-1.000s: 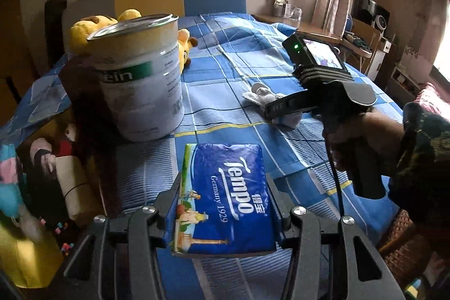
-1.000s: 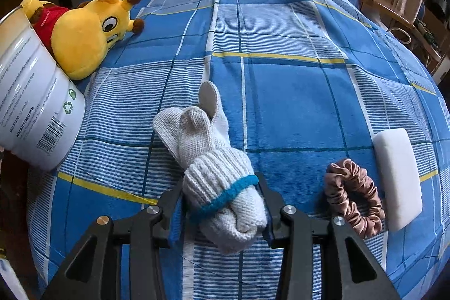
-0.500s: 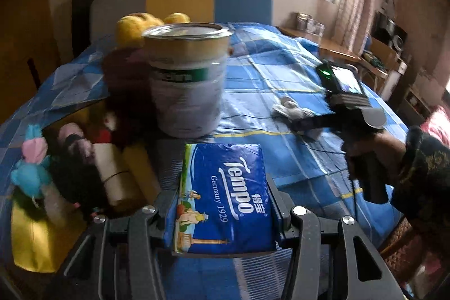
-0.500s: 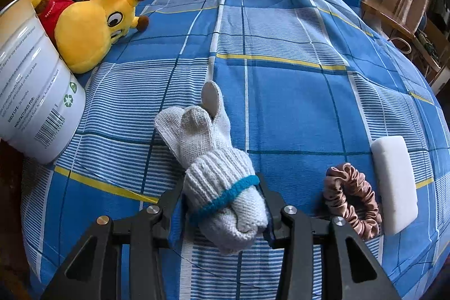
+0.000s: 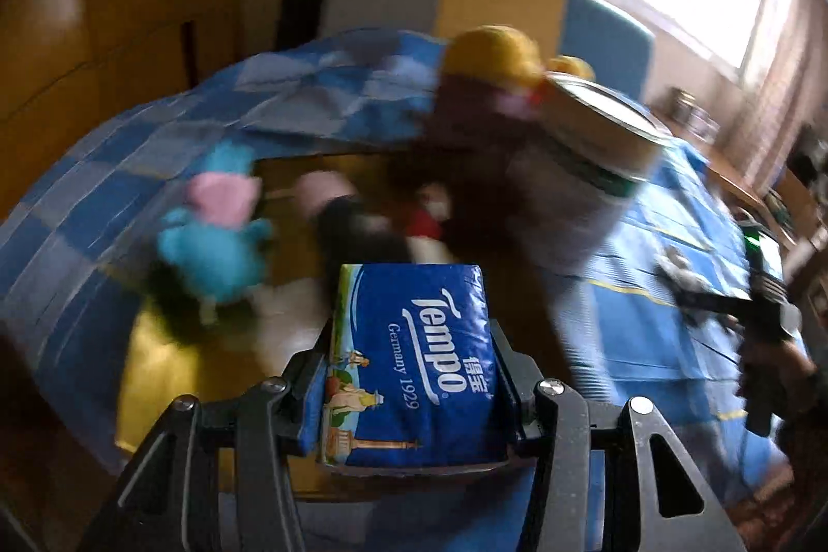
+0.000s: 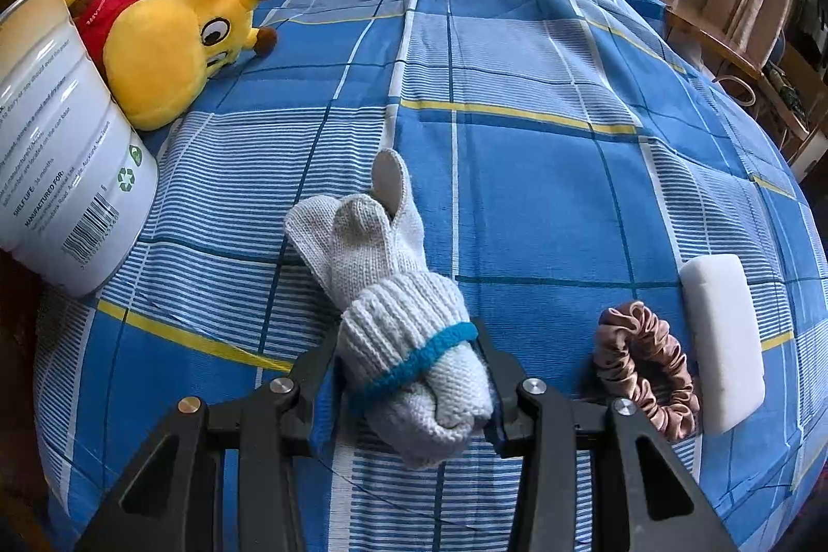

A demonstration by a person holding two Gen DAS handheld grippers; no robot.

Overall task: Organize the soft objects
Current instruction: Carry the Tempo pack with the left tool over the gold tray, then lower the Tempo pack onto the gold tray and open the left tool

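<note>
Knitted glove (image 6: 409,345) pinched between right hand-held gripper (image 6: 411,389) jaws.

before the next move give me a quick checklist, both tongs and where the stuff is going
1. Left tongs clamped on the tissue pack: ok, squeezed on both sides.
2. Right tongs clamped on the knit gloves: ok, gripped at the cuff, fingers resting on the bedspread.
3. Drop spot with the soft toys ahead of the tissue pack: cannot tell, picture blurred.
4. White can clear of the gloves: ok, apart at the left.
5. Scrunchie and white sponge clear of the right tongs: ok, untouched beside them.
</note>
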